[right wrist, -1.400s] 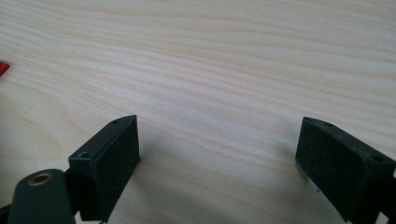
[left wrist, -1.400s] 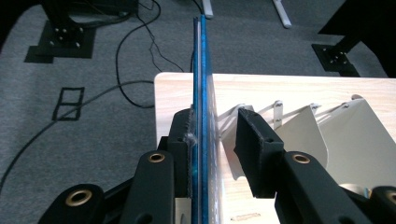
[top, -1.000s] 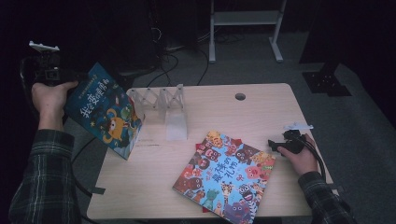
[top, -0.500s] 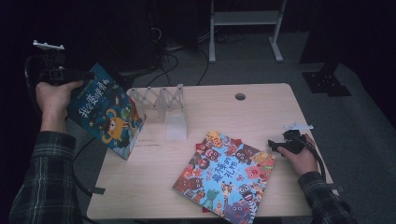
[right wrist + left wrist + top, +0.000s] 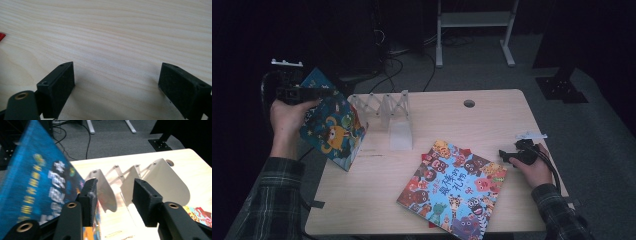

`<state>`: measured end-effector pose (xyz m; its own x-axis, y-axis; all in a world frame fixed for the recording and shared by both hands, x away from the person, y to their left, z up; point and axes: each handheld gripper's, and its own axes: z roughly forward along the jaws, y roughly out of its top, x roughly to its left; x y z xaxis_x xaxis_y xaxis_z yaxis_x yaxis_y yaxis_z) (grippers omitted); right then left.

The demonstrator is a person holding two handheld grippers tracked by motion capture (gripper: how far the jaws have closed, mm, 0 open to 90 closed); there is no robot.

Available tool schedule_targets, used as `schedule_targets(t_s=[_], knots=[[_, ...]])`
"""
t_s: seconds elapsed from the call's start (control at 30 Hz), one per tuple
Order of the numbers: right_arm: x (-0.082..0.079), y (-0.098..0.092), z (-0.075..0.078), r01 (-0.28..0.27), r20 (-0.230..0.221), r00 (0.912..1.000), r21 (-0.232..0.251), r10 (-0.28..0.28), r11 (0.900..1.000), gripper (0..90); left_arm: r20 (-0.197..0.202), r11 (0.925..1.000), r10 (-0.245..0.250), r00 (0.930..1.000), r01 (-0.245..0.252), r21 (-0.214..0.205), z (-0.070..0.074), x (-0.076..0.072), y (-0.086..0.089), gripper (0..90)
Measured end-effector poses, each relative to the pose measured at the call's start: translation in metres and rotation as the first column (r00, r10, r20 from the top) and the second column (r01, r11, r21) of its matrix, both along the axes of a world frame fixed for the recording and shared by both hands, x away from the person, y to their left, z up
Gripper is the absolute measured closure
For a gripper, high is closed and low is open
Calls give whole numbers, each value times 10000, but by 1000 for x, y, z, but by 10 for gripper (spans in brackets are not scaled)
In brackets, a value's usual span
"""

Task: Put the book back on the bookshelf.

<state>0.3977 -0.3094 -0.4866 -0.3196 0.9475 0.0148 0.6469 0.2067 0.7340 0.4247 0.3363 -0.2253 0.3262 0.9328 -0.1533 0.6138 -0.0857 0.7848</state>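
The left gripper [image 5: 113,202], jaws just widening off the blue picture book [image 5: 332,125], should be keeping it propped beside the white folding book rack [image 5: 387,107] while the right gripper [image 5: 116,90] is resting spread and empty on the table [image 5: 492,120].

I see the table [image 5: 377,200] with a folding book rack [image 5: 384,107] standing near its back left part. Left of the rack, at the table's left edge, a picture book [image 5: 332,127] stands tilted, and my left gripper [image 5: 299,94] is just beside its upper corner. A second picture book [image 5: 452,187] lies flat near the front edge, right of centre. My right gripper [image 5: 517,155] rests on the table, just right of this book. A small hole [image 5: 469,103] is behind, near the back edge.
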Motion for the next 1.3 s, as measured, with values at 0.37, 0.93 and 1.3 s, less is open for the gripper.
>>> schedule_targets(t_s=[0.37, 0.93, 1.3], knots=[[0, 0, 0, 35, -9, 10000, 4, -35, 10000, 120, -249, 9948, -950, 9952, 958, 332, -33, -15, -38, 265], [0, 0, 0, 34, -9, 10000, -1, -34, 10000, 120, -175, 9854, -1598, 9870, 1605, 561, -77, -37, -81, 79], [0, 0, 0, 37, -8, 10000, 0, -37, 10000, 120, -105, 9770, -2057, 9786, 2059, 560, -106, -50, -99, 0]])
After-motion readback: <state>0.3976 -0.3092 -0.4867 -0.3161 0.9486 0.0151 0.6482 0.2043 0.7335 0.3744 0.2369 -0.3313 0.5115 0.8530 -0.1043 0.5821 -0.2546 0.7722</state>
